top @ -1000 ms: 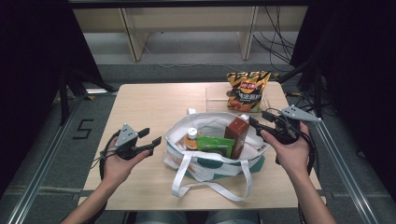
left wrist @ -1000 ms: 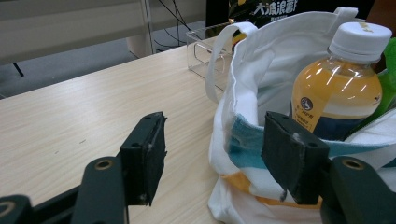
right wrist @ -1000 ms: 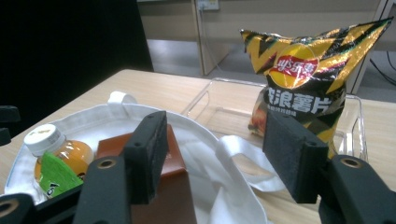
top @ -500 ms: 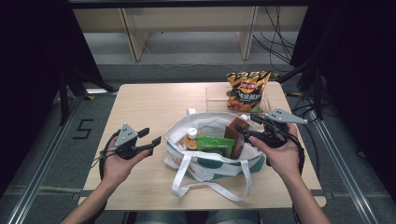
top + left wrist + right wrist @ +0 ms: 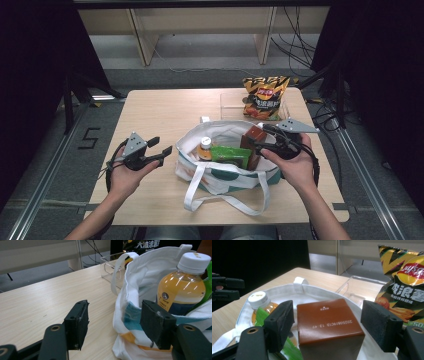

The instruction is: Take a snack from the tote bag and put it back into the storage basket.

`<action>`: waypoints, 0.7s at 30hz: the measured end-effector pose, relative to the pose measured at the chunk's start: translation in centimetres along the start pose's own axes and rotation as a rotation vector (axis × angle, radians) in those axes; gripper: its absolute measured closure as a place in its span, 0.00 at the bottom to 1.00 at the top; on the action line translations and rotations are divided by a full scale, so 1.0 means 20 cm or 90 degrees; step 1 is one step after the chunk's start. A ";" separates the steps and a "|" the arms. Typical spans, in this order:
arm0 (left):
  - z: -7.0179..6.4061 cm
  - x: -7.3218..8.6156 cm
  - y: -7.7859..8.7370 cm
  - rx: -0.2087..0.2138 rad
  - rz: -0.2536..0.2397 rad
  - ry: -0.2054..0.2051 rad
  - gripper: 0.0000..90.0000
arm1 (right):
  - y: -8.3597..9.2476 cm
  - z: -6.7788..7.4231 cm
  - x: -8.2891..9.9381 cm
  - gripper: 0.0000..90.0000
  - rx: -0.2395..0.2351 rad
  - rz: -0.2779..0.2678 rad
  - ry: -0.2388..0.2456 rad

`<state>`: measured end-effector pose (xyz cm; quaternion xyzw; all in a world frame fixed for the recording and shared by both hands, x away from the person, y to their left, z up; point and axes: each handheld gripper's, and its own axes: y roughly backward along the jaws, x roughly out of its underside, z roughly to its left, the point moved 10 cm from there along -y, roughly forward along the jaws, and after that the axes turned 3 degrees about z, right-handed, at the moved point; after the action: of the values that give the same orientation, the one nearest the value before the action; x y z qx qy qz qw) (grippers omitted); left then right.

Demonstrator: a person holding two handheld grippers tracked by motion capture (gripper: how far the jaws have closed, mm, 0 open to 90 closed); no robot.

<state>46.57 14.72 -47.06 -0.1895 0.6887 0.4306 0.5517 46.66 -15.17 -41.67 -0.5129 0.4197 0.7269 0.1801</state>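
A white tote bag (image 5: 220, 176) with teal and orange bands stands on the wooden table (image 5: 165, 110). Inside it are an orange drink bottle (image 5: 204, 148), a green packet (image 5: 230, 155) and a brown box (image 5: 252, 140). My right gripper (image 5: 259, 136) reaches in from the bag's right. Its jaws have just been opening and now stand wide on either side of the brown box (image 5: 324, 326), pads off it. My left gripper (image 5: 161, 146) is open beside the bag's left wall (image 5: 140, 277), with nothing held. The bottle (image 5: 182, 287) rises just behind that wall.
A chips bag (image 5: 264, 95) stands in a clear plastic tray (image 5: 231, 102) at the back right of the table. The tote's handles (image 5: 225, 200) trail toward the front edge. Bare tabletop lies left of and behind the bag. Cables run on the floor beyond.
The right gripper has moved left and slightly down over the bag, and its jaws have spread away from the brown box. The left gripper has stayed put.
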 end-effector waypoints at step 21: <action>0.00 0.00 0.00 0.003 0.002 -0.002 0.43 | -0.08 0.01 0.10 0.37 0.007 0.022 0.021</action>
<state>46.56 14.63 -47.18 -0.1864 0.6891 0.4305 0.5524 46.86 -14.44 -44.04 -0.5165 0.4353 0.7191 0.1631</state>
